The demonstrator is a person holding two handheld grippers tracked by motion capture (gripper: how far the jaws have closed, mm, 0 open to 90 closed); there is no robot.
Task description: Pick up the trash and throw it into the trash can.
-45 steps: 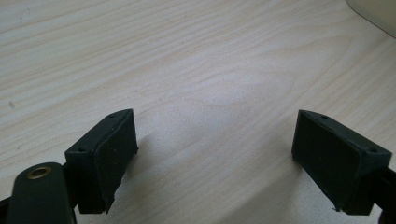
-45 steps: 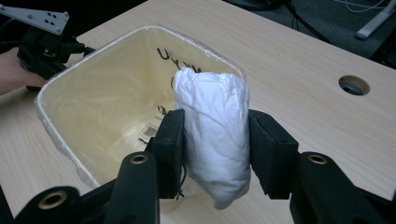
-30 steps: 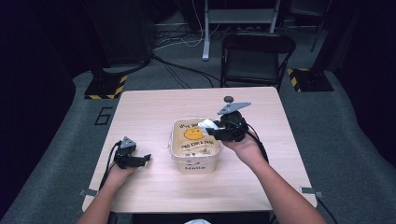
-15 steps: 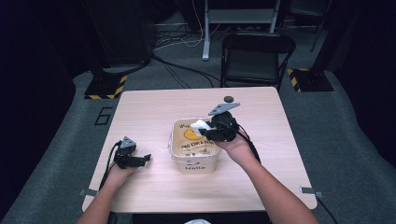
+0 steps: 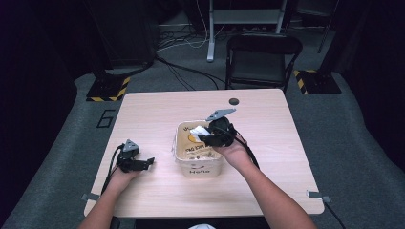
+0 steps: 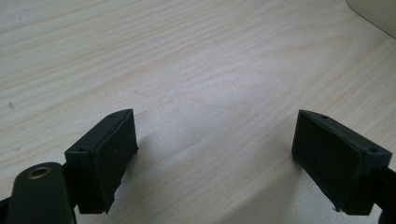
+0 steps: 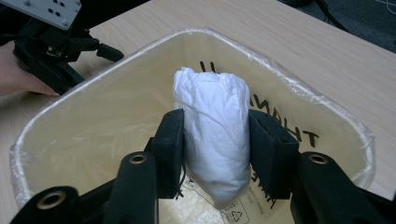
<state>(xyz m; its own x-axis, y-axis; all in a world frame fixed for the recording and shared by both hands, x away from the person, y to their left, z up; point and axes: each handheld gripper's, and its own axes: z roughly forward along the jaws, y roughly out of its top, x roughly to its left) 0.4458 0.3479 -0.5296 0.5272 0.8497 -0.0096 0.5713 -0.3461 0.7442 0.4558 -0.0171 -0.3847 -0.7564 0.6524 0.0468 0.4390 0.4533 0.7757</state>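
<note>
R gripper [image 7: 215, 144] clamped on white crumpled wad [image 7: 215, 135], over the lined bin [image 5: 198, 164]. L gripper [image 6: 224, 154] jaws apart, idle on table [image 5: 157, 114]. Drop step; next: let go, 1 release.

Crinkled white paper wad [image 7: 213, 135], wood-grain table [image 5: 157, 114]

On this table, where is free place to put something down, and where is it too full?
Free: the far strip of the table behind the tub, near the small dark disc; the right side; the near edge between the forearms. Crowded: the middle, where the right gripper holds a white wad over the tub, and around the left gripper.
</note>
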